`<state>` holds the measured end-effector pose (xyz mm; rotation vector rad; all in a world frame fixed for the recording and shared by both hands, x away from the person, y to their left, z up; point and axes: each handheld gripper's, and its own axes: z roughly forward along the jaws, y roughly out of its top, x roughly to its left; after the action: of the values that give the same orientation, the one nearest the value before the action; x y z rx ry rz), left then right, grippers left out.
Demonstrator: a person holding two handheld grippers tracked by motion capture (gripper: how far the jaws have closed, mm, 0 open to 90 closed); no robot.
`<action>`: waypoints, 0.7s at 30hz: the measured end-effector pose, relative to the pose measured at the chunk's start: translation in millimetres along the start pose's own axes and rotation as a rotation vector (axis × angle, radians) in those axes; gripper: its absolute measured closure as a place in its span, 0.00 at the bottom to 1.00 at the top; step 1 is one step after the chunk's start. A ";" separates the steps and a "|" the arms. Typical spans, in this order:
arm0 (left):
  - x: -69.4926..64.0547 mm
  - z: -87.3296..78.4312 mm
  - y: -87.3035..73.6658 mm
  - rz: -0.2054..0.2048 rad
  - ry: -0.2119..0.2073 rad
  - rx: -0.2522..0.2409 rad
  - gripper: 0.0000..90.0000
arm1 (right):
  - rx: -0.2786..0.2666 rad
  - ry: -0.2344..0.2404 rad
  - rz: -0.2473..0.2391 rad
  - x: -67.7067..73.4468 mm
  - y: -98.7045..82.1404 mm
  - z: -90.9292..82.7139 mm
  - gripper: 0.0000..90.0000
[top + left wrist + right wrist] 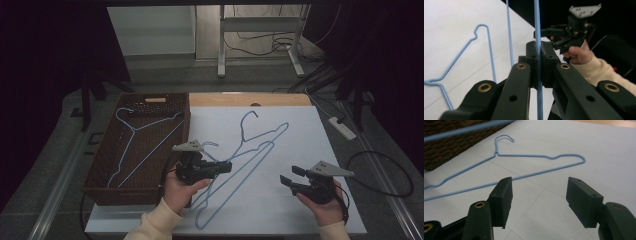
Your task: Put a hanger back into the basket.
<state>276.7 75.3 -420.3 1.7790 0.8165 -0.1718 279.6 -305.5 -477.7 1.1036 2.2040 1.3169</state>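
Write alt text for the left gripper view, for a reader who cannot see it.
The left tongs are shut on the thin blue wire of a hanger, which runs straight up between the black jaws. A second blue hanger lies flat on the white table at left, and at upper right a hand in a cream sleeve holds the right tongs.

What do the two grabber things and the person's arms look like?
Both the left gripper and the right gripper are black, each with two blocky black jaws on arms pinned with brass-coloured rivets. Each carries a grey three-cornered plate on top. A black cable trails from the right one. The person wears cream-coloured sleeves.
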 end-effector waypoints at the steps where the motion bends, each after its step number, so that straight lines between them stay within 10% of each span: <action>1: 0.7 -4.0 1.0 -0.007 -0.010 -0.013 0.96 | 0.002 -0.002 0.001 -0.3 -0.3 0.2 0.44; 7: 1.5 -13.8 4.6 -0.023 -0.037 -0.039 0.96 | 0.006 -0.003 0.003 -1.7 -1.3 0.7 0.44; 21: -6.8 -57.5 28.6 0.071 0.076 -0.085 0.96 | 0.010 -0.005 0.003 -2.4 -1.7 1.3 0.44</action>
<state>273.0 119.1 -373.0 1.7401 0.8018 -0.0220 281.2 -307.0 -480.1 1.1139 2.2082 1.3040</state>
